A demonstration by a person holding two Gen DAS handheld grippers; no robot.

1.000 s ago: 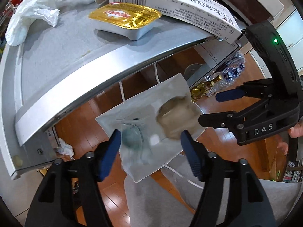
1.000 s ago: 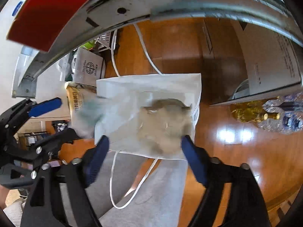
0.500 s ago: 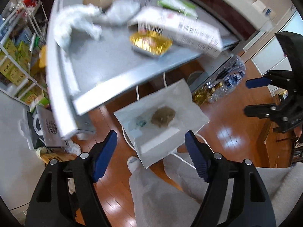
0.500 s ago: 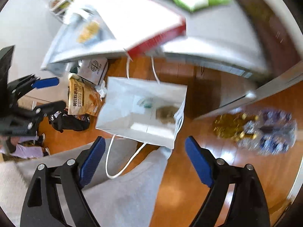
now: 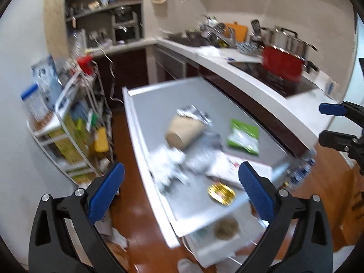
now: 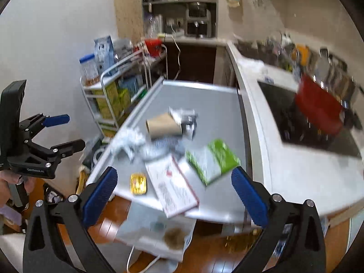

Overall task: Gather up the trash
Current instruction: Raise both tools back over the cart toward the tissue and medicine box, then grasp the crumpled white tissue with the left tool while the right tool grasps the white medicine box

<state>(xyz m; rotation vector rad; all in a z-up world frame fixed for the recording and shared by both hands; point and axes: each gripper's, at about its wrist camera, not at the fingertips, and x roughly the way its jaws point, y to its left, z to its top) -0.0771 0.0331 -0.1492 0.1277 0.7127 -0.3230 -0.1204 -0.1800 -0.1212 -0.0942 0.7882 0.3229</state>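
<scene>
Trash lies on the grey table (image 5: 159, 104): a brown paper cup (image 5: 183, 132), crumpled white tissue (image 5: 168, 166), a green packet (image 5: 243, 136), a gold-lidded tub (image 5: 221, 193) and a white carton (image 6: 175, 188). Below the table's near edge a white paper bag (image 6: 154, 234) stands on the floor with a brown wad (image 6: 174, 237) inside. My left gripper (image 5: 180, 175) hangs high above the table's near end, its jaws opening wide with nothing between them. My right gripper (image 6: 174, 177) hovers beside it, jaws also opening and empty. Each gripper shows in the other's view, the right gripper (image 5: 323, 122) and the left gripper (image 6: 76, 132).
A white wire rack (image 5: 68, 136) full of boxes stands left of the table. A white counter (image 6: 295, 170) with a black cooktop and a red pot (image 5: 282, 63) runs along the right. Bottles (image 6: 238, 243) lie on the wooden floor. A hand (image 6: 9, 182) holds the left gripper.
Both grippers let go of a greenish piece and the brown wad into the bag, then rose from below the table edge to above the tabletop, jaws spreading wider.
</scene>
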